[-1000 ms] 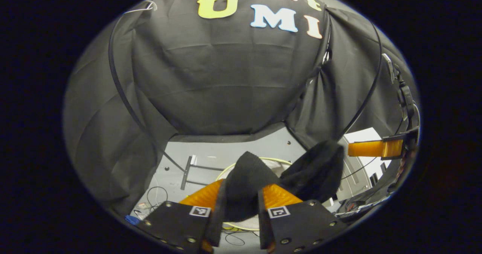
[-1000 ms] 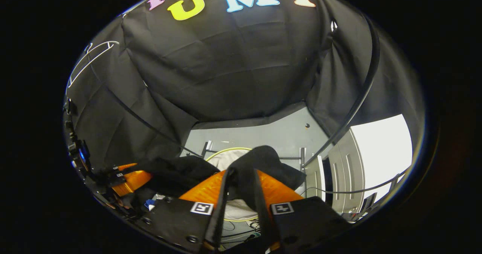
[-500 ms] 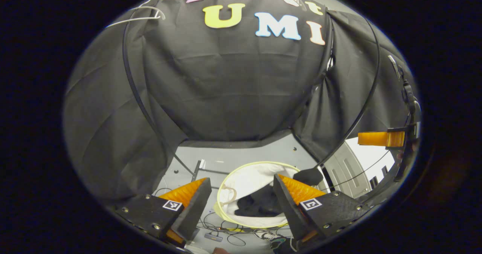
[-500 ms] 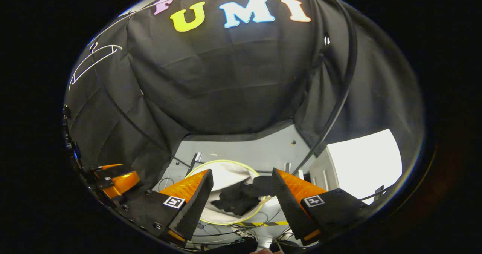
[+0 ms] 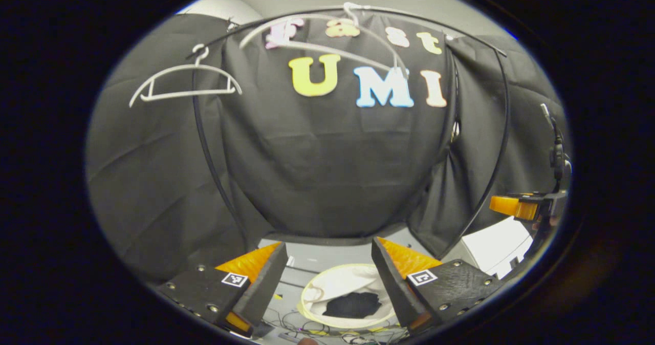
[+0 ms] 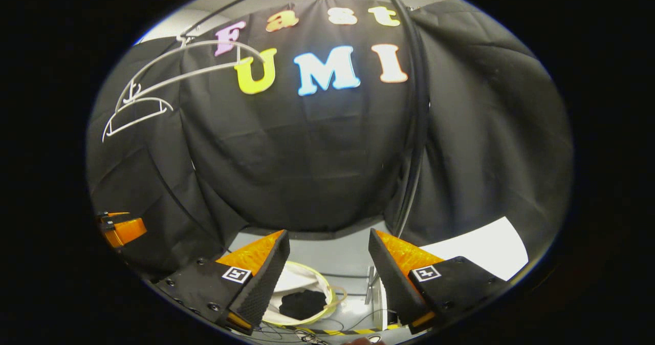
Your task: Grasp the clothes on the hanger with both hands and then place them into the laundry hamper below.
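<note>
The black garment [image 5: 354, 305] lies crumpled inside the round white laundry hamper [image 5: 327, 287] on the floor below. In the right gripper view the same garment [image 6: 304, 304] sits in the hamper [image 6: 297, 277]. My left gripper [image 5: 328, 248] is open, high above the hamper, with nothing between its fingers. My right gripper [image 6: 327, 240] is open too and holds nothing. Two bare white hangers [image 5: 184, 79] hang on the dark rail [image 5: 358, 11] at the top. The other gripper [image 5: 517, 206] shows at the right edge of the left gripper view.
The rack's curved black poles [image 5: 210, 150] run down to a grey floor [image 6: 337, 258]. Loose cables [image 5: 327, 329] lie on the floor near the hamper. A bright white panel [image 6: 481, 248] stands at the right. Black cloth walls close off the back.
Both grippers opened and let go of the black garment, which dropped into the hamper. Both then rose and tilted up, so the hangers came into view.
</note>
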`<control>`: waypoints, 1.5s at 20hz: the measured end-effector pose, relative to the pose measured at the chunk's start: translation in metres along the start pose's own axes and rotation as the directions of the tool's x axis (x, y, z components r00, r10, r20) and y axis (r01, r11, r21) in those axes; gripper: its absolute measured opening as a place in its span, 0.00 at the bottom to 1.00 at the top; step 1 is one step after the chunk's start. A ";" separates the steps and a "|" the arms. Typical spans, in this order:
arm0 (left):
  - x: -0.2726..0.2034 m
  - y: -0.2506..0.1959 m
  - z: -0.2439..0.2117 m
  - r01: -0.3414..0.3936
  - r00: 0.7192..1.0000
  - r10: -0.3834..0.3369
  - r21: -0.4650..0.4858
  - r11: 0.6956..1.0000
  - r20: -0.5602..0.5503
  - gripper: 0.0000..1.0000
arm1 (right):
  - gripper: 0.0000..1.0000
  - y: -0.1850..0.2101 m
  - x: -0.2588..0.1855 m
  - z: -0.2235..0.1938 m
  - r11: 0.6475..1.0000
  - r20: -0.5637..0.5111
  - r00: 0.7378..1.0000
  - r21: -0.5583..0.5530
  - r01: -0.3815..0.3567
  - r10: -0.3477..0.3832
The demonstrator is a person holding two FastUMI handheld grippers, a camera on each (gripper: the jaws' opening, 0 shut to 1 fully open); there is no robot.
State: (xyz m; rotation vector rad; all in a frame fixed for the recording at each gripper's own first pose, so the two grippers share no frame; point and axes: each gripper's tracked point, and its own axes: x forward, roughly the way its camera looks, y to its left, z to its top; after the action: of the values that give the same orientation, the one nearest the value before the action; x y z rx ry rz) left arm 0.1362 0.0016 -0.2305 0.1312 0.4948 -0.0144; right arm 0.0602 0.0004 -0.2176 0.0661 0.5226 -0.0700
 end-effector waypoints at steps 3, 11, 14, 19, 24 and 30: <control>-0.037 -0.016 0.067 -0.030 0.993 0.031 -0.013 0.999 0.116 0.97 | 0.98 -0.010 -0.022 0.046 1.000 0.128 0.992 -0.006 -0.005 0.006; -0.126 -0.047 0.214 -0.051 0.931 0.078 -0.083 0.995 0.356 0.97 | 1.00 -0.049 -0.076 0.130 0.999 0.372 0.927 0.034 0.034 -0.045; -0.160 -0.063 0.245 -0.007 0.896 0.063 -0.128 0.992 0.440 0.97 | 0.98 -0.064 -0.101 0.154 0.997 0.452 0.889 0.036 0.067 -0.076; -0.190 -0.073 0.250 -0.033 0.871 0.114 -0.174 0.984 0.477 0.96 | 0.98 -0.076 -0.130 0.170 0.993 0.524 0.846 0.105 0.045 -0.094; -0.206 -0.066 0.249 -0.043 0.857 0.119 -0.159 0.986 0.502 0.96 | 0.98 -0.084 -0.148 0.153 0.987 0.514 0.844 0.123 0.102 -0.151; -0.195 -0.025 0.238 -0.041 0.856 0.101 -0.127 0.991 0.507 0.96 | 0.98 -0.076 -0.156 0.138 0.971 0.497 0.836 0.160 0.176 -0.233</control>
State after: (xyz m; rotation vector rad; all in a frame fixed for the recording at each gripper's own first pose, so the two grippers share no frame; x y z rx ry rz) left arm 0.0758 -0.0574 0.0662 0.0307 -0.0474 0.0508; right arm -0.0127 -0.0785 -0.0235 0.0938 -0.0162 -0.3191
